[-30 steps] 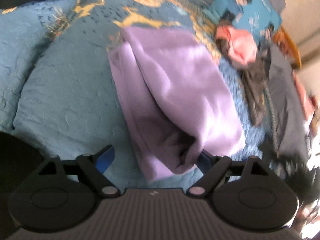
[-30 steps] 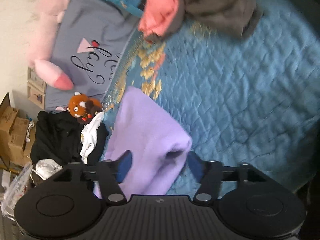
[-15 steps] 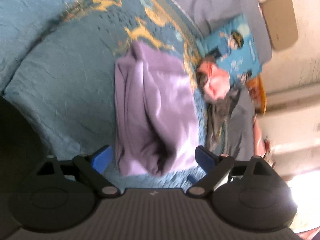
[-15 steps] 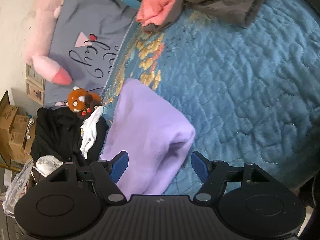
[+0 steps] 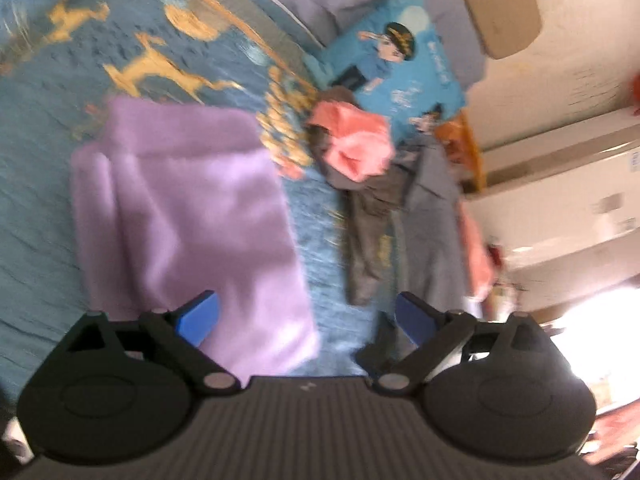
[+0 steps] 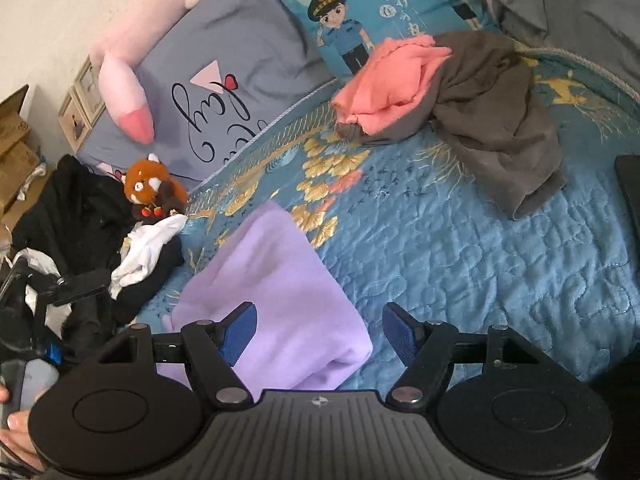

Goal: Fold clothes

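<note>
While the folded lilac fleece garment (image 6: 276,300) lies free on the blue quilted bedspread (image 6: 480,260), both grippers (image 5: 307,318) (image 6: 319,328) gape above it, the left's jaws just widened; only the right view shows the red-panda plush (image 6: 150,188) left of it.

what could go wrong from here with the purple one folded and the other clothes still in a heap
1. The folded purple garment lies below both open claws, left and right; a low pass might snag its loose near edge and undo the fold.
2. The pink garment and grey-brown garment are tangled together; pulling one may drag the other.
3. The black and white clothes pile sits close beside the purple fold and could slump onto it.
</note>
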Available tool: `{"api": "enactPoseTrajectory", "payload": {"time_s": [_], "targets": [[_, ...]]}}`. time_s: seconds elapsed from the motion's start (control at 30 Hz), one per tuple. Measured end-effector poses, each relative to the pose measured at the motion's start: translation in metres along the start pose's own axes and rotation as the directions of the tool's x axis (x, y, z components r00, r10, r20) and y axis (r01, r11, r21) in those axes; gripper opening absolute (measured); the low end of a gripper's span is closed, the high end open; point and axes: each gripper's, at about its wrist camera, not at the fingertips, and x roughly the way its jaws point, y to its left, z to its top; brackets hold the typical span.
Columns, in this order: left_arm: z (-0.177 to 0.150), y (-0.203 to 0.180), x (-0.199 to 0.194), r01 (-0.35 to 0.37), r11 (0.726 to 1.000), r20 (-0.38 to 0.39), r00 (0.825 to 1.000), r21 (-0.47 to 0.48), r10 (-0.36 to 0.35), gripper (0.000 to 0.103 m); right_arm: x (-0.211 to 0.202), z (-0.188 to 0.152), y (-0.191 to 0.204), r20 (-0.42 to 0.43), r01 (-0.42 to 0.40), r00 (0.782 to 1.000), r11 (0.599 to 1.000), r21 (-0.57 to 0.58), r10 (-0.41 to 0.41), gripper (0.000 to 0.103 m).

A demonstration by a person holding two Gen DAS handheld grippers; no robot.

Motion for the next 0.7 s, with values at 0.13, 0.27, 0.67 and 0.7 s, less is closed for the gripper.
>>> {"api": "enactPoseTrajectory", "payload": {"time_s": [0.13,0.27,0.67,0.7], "targets": [[-0.016,0.032,0.030,-0.178,0.981,-0.115,0.979,-0.073,0.169,0.098,0.005,-0.003,-0.002,-0.023,-0.004,1.000,1.000,0.020,0.004,0.069],[-0.039,0.065,0.043,-0.326,0.939,-0.185,0.935,-0.111,0.302,0.098,0.008,-0.008,0.001,-0.038,-0.007,0.999,1.000,0.001,0.007,0.069],[-0.003,0.082,-0.006,-0.096,0.959,0.038,0.993,-0.267,0.110,0.099,0.024,-0.015,-0.015,-0.086,-0.030,0.995,0.993,0.113,0.040,0.070],[0.003,0.089,-0.005,-0.073,0.952,0.044,0.995,-0.297,0.090,0.099,0.027,-0.017,-0.015,-0.092,-0.033,0.995,0.993,0.117,0.044,0.070]]}}
